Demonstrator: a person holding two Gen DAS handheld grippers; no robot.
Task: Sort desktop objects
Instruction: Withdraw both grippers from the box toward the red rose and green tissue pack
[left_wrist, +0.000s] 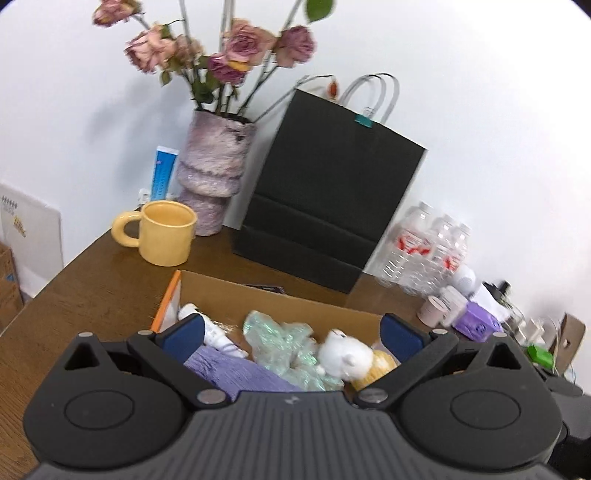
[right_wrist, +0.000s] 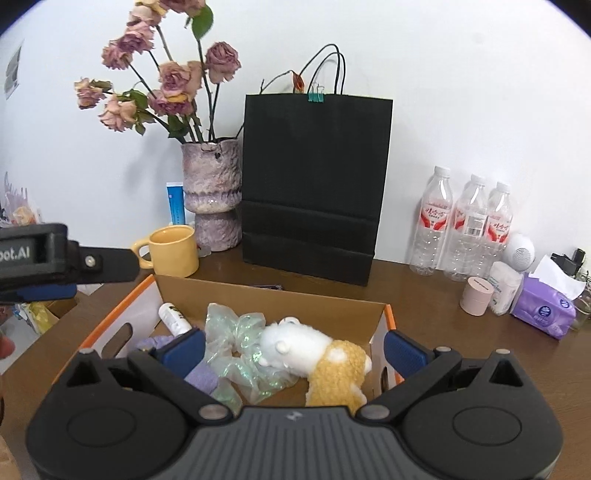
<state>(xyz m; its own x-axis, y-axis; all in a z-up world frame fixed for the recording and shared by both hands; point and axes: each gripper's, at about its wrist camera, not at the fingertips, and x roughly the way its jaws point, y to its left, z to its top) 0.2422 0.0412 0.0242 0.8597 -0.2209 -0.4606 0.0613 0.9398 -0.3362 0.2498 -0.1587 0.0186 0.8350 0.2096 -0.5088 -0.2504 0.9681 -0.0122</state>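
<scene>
Right now we hold both tools over the cardboard box (right_wrist: 273, 295), and neither grips anything: the right gripper (right_wrist: 293, 345) has its blue pads spread wide, and the left gripper (left_wrist: 291, 334) is spread just as wide above the same box. Between the right pads lie the white-and-yellow plush toy (right_wrist: 314, 354) and the crinkled iridescent film (right_wrist: 236, 350); a small white tube (right_wrist: 174, 317) rests against the box's left wall, and a lilac cloth (right_wrist: 201, 378) sits at the near left corner. So several desktop things already lie in the box.

Outside it, the yellow mug (right_wrist: 173, 251), the pink cylinder (right_wrist: 476, 295), the purple tissue pack (right_wrist: 543, 312) and the water bottles (right_wrist: 465, 225) stand on the brown table (right_wrist: 443, 332). This fits either a pause between loads or a reach in to lift something out; we cannot tell which.

Whichever it is, we judge that the soft toy wants a grip across its body, not its fur, that the film will slip and spring back, and that the two tools should keep apart over so narrow a box.
</scene>
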